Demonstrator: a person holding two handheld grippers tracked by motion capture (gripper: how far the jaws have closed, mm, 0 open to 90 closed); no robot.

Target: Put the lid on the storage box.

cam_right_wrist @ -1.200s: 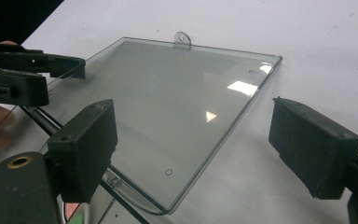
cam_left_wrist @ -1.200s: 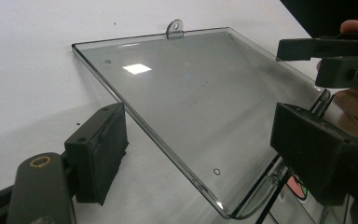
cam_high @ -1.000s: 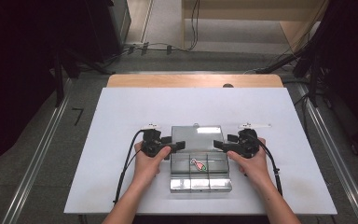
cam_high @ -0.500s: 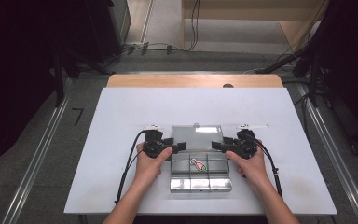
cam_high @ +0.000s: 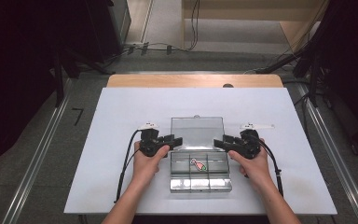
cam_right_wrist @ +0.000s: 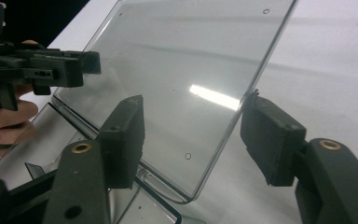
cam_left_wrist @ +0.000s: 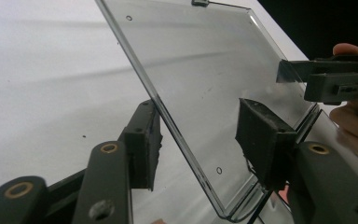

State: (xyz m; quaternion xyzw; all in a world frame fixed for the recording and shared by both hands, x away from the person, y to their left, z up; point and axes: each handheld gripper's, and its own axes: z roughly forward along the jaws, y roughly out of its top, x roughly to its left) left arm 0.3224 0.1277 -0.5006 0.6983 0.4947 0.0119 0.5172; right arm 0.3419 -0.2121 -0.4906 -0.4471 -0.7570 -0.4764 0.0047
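Note:
A clear plastic compartment box (cam_high: 199, 183) lies on the white table (cam_high: 121, 112), its transparent lid (cam_high: 196, 133) swung open toward the far side. A small pink and green piece (cam_high: 197, 164) rests in a middle compartment. My left gripper (cam_high: 175, 140) is at the lid's left edge and my right gripper (cam_high: 219, 142) at its right edge. In the left gripper view the lid (cam_left_wrist: 205, 79) stands tilted between the pads of the left gripper (cam_left_wrist: 200, 126). The right gripper (cam_right_wrist: 196, 121) straddles the lid (cam_right_wrist: 186, 70) likewise. Both pairs of jaws have just been closing, and a gap still shows at the pads.
The white table top reaches well beyond the box on all sides. A wooden edge (cam_high: 191, 80) runs along its far side, with cables (cam_high: 154, 46) on the floor beyond. Metal rails (cam_high: 37, 158) flank the table. Each gripper's cable (cam_high: 126, 163) trails back along the forearm.
The jaws of both grippers have narrowed around the lid's side edges. The hands and the box have stayed nearly where they were.

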